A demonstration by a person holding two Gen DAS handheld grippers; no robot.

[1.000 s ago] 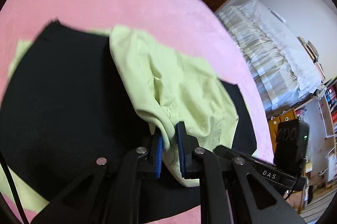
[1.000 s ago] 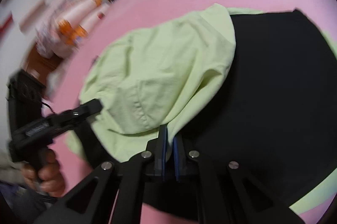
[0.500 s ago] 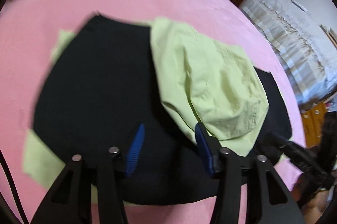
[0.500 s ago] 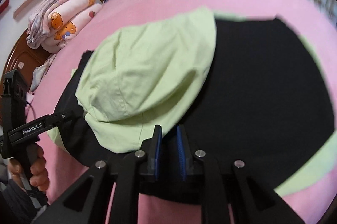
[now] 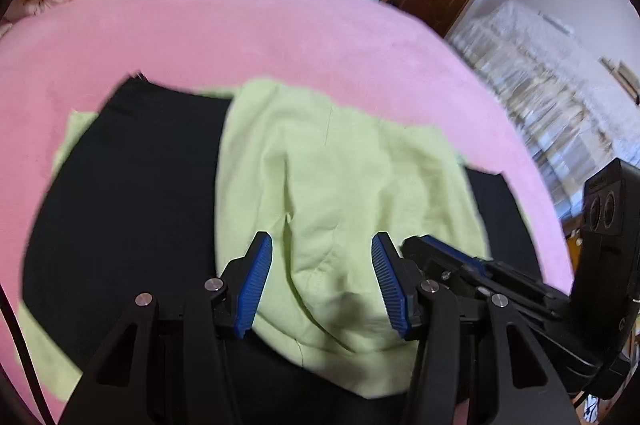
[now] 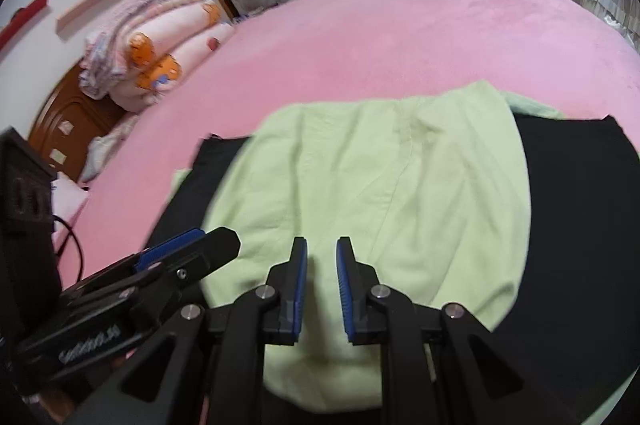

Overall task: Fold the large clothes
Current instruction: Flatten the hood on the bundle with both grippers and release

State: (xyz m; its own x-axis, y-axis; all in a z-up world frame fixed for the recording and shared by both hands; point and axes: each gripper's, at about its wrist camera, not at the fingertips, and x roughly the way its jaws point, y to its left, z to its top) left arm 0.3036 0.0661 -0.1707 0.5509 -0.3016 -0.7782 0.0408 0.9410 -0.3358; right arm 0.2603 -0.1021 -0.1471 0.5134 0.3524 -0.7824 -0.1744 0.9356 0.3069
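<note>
Fabric: we see a soft, wrinkled light-green garment [image 5: 340, 185] folded over a smooth black panel [image 5: 132, 193] on a fuzzy pink blanket [image 5: 240, 37].
Garment place: under and ahead of both jaws.
Left gripper [image 5: 322, 281]: ribbed blue pads spread wide, empty.
Right gripper [image 6: 321, 283]: jaws slightly parted, holding nothing, close beside the left.

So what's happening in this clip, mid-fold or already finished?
A person with a handheld gripper in each hand is folding a light green garment on a black board or cloth spread over a pink bed. The green fabric lies in a folded-over panel on the black layer, rumpled, not flat. The left gripper is wide open and the right gripper is partly open; both hover over the near edge of the green panel, holding nothing. The fold looks laid down but not smoothed.
</note>
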